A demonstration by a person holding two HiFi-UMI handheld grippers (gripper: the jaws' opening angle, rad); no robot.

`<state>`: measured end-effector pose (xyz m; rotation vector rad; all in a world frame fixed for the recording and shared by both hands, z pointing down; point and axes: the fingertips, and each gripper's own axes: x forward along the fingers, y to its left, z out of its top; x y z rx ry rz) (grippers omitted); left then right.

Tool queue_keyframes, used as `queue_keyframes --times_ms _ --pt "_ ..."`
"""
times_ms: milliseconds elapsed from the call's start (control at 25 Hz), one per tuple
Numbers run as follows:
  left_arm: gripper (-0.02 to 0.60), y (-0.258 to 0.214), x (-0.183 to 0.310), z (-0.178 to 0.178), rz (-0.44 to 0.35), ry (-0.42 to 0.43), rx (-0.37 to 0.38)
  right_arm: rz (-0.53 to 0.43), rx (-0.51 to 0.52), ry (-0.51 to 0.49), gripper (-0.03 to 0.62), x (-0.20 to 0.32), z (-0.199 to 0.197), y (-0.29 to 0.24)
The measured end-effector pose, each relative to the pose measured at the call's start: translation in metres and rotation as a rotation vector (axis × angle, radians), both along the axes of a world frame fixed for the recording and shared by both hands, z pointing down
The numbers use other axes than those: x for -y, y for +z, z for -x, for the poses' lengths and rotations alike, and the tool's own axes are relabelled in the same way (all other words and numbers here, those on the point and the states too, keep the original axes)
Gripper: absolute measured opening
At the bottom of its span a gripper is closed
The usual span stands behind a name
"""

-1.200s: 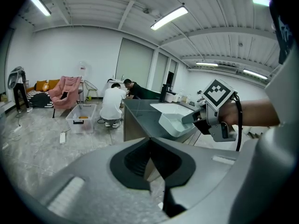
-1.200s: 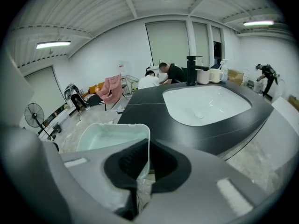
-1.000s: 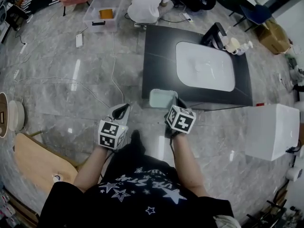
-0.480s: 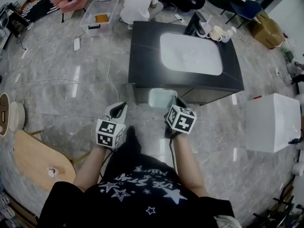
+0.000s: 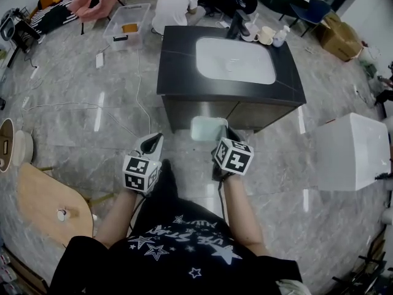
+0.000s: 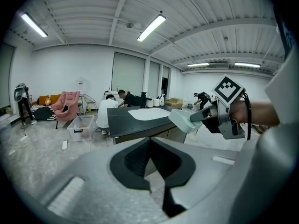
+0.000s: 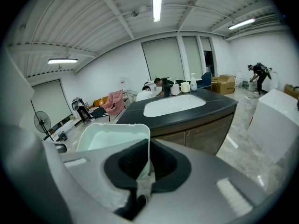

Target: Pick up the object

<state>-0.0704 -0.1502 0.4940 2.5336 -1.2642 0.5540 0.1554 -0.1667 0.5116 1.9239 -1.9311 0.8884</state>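
Observation:
A pale green rectangular plastic container hangs in the air in front of the person, held by its right rim. My right gripper is shut on that rim; in the right gripper view the thin wall of the container runs between the closed black pads. The left gripper is held level to the left of it, its jaws shut with nothing between them. In the left gripper view the container and the right gripper show at the right.
A dark cabinet with a black top and an inset white basin stands just ahead, with cups and bottles at its far edge. A white box is to the right. People crouch behind by a clear bin. A wooden table is at left.
The person has stepped back from the cabinet, which now lies farther ahead in the head view. Both grippers keep their pose and the container stays in the right one.

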Motion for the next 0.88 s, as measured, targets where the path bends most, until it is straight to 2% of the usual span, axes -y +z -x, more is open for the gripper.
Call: queue_keyframes --times_ms 400,880 --pt "0.010 -0.006 -0.065 -0.016 -0.015 0.010 -0.007 -0.016 0.006 0.012 0.011 -0.073 -0.018 -0.007" --pt "0.010 -0.007 -0.130 -0.011 -0.019 0.003 -0.001 -0.032 0.026 0.018 0.011 -0.139 -0.016 -0.006"
